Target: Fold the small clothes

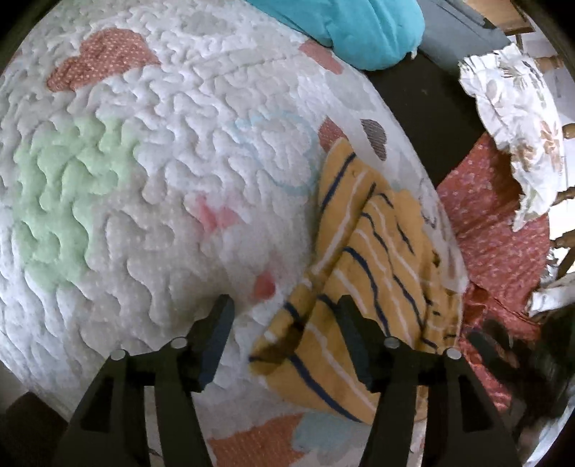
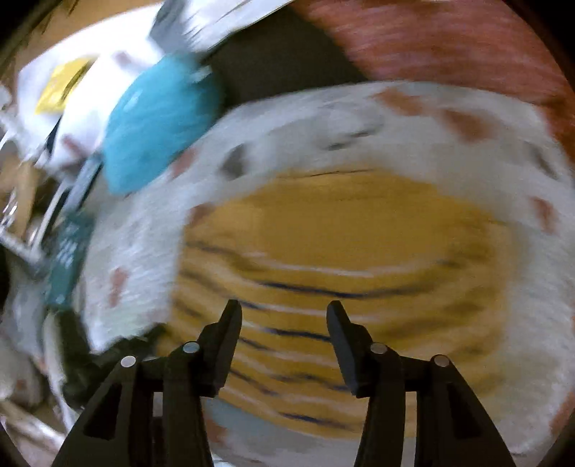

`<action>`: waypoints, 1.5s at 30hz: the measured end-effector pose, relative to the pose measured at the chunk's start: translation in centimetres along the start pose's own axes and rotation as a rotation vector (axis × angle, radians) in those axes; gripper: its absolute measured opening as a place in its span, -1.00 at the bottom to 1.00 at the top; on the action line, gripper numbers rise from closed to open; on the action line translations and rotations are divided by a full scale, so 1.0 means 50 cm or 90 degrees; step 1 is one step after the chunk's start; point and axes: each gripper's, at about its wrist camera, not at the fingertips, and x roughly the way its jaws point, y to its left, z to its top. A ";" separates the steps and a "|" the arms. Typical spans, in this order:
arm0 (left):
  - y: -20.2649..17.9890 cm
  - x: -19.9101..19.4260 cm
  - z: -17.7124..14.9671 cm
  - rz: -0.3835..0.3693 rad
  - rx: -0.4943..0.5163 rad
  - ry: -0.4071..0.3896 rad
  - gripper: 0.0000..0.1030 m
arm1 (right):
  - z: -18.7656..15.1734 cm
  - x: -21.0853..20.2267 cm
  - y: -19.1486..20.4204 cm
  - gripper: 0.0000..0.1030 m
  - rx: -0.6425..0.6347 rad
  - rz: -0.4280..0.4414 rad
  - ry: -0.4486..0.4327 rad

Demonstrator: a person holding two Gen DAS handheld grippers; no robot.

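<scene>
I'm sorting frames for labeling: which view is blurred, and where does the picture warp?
Right wrist view: heavy motion smear over the yellow striped garment; only the right gripper stays crisp. Left wrist view: mostly sharp, fisheye bending the quilted mat toward the rim.

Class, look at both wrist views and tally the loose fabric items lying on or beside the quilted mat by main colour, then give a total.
Yellow striped garment: 1
Teal cloth: 1
Red dotted cloth: 1
White floral cloth: 1
Total: 4

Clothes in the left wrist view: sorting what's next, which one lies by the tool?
The yellow garment with navy and white stripes; the teal cloth and floral white fabric lie farther off.
</scene>
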 end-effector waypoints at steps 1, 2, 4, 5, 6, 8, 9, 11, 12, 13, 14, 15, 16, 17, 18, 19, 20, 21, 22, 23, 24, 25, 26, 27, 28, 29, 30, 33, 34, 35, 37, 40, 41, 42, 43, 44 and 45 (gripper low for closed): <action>-0.004 0.000 -0.002 0.002 0.008 0.002 0.19 | 0.019 0.040 0.041 0.06 -0.012 0.019 0.025; -0.006 -0.001 -0.004 0.006 0.014 0.002 0.19 | 0.034 0.076 0.073 0.06 -0.022 0.025 0.041; -0.010 0.003 -0.007 0.007 0.018 0.007 0.20 | 0.059 0.147 0.126 0.07 -0.038 0.021 0.074; -0.012 0.006 -0.007 0.005 0.017 0.011 0.20 | 0.072 0.180 0.147 0.07 -0.041 0.017 0.089; -0.012 0.008 -0.009 0.001 0.013 0.016 0.20 | 0.081 0.207 0.161 0.08 -0.044 0.013 0.104; -0.011 0.010 -0.013 -0.005 0.005 0.019 0.22 | 0.099 0.269 0.190 0.11 -0.058 -0.009 0.139; -0.012 0.012 -0.013 -0.007 0.002 0.021 0.23 | 0.105 0.299 0.208 0.15 -0.072 -0.033 0.153; -0.012 0.014 -0.014 -0.016 -0.009 0.024 0.25 | 0.114 0.336 0.227 0.25 -0.110 -0.064 0.171; -0.011 0.015 -0.015 -0.020 -0.014 0.027 0.25 | 0.115 0.352 0.242 0.37 -0.135 -0.079 0.177; -0.011 0.018 -0.017 -0.026 -0.020 0.030 0.25 | 0.116 0.366 0.259 0.52 -0.163 -0.095 0.183; -0.013 0.020 -0.020 -0.028 -0.023 0.030 0.25 | 0.116 0.380 0.276 0.58 -0.189 -0.107 0.193; -0.016 0.022 -0.021 -0.026 -0.024 0.029 0.26 | 0.117 0.395 0.292 0.66 -0.212 -0.117 0.206; -0.018 0.022 -0.022 -0.024 -0.023 0.029 0.26 | 0.116 0.405 0.300 0.70 -0.228 -0.128 0.218; -0.022 0.023 -0.024 -0.020 -0.021 0.028 0.26 | 0.113 0.418 0.313 0.71 -0.254 -0.145 0.235; -0.025 0.024 -0.026 -0.016 -0.017 0.028 0.26 | 0.111 0.426 0.322 0.71 -0.273 -0.158 0.243; -0.029 0.025 -0.027 -0.006 -0.010 0.030 0.17 | 0.106 0.437 0.331 0.70 -0.298 -0.179 0.256; -0.036 0.029 -0.028 0.005 -0.004 0.031 0.04 | 0.100 0.444 0.338 0.67 -0.318 -0.197 0.263; -0.041 0.031 -0.029 0.023 0.005 0.032 -0.31 | 0.091 0.450 0.346 0.50 -0.347 -0.226 0.264; -0.046 0.038 -0.027 0.021 0.006 0.038 -0.74 | 0.083 0.452 0.352 0.17 -0.367 -0.253 0.259; -0.048 0.049 -0.028 0.000 -0.002 0.057 -0.78 | 0.074 0.452 0.357 0.02 -0.392 -0.286 0.247; -0.051 0.058 -0.032 -0.016 -0.011 0.072 -0.78 | 0.066 0.448 0.360 -0.24 -0.412 -0.305 0.235; -0.057 0.059 -0.035 -0.014 -0.006 0.070 -0.78 | 0.057 0.438 0.361 -0.47 -0.424 -0.306 0.223; -0.072 0.056 -0.040 -0.009 0.011 0.066 -0.78 | 0.051 0.426 0.361 -0.55 -0.428 -0.298 0.212; -0.087 0.050 -0.045 -0.010 0.026 0.060 -0.78 | 0.048 0.406 0.356 -0.59 -0.420 -0.286 0.195; -0.100 0.044 -0.050 -0.014 0.037 0.056 -0.78 | 0.047 0.388 0.350 -0.61 -0.408 -0.275 0.180; -0.115 0.037 -0.056 -0.022 0.046 0.054 -0.78 | 0.048 0.367 0.344 -0.62 -0.395 -0.260 0.164; -0.132 0.029 -0.062 -0.032 0.053 0.053 -0.78 | 0.049 0.335 0.331 -0.63 -0.378 -0.241 0.145; -0.211 0.005 -0.090 -0.052 0.095 0.046 -0.78 | 0.060 0.247 0.293 -0.64 -0.336 -0.193 0.097; -0.235 0.001 -0.100 -0.052 0.110 0.043 -0.78 | 0.069 0.218 0.278 -0.64 -0.321 -0.177 0.080; -0.263 -0.002 -0.112 -0.054 0.124 0.042 -0.78 | 0.079 0.192 0.262 -0.64 -0.306 -0.164 0.066; -0.323 -0.001 -0.134 -0.062 0.156 0.047 -0.78 | 0.092 0.136 0.221 -0.65 -0.269 -0.141 0.038; -0.422 0.019 -0.170 -0.066 0.211 0.059 -0.78 | 0.110 0.056 0.136 -0.67 -0.205 -0.116 0.001; -0.445 0.028 -0.182 -0.066 0.224 0.065 -0.78 | 0.108 0.039 0.106 -0.67 -0.185 -0.108 -0.008; -0.483 0.047 -0.204 -0.063 0.245 0.075 -0.78 | 0.107 0.016 0.073 -0.67 -0.166 -0.103 -0.016; -0.505 0.060 -0.221 -0.062 0.260 0.083 -0.78 | 0.105 -0.001 0.031 -0.67 -0.146 -0.102 -0.024; -0.527 0.076 -0.240 -0.060 0.277 0.092 -0.78 | 0.107 -0.017 -0.011 -0.67 -0.127 -0.104 -0.029; -0.560 0.101 -0.266 -0.057 0.299 0.104 -0.78 | 0.104 -0.031 -0.060 -0.67 -0.099 -0.106 -0.032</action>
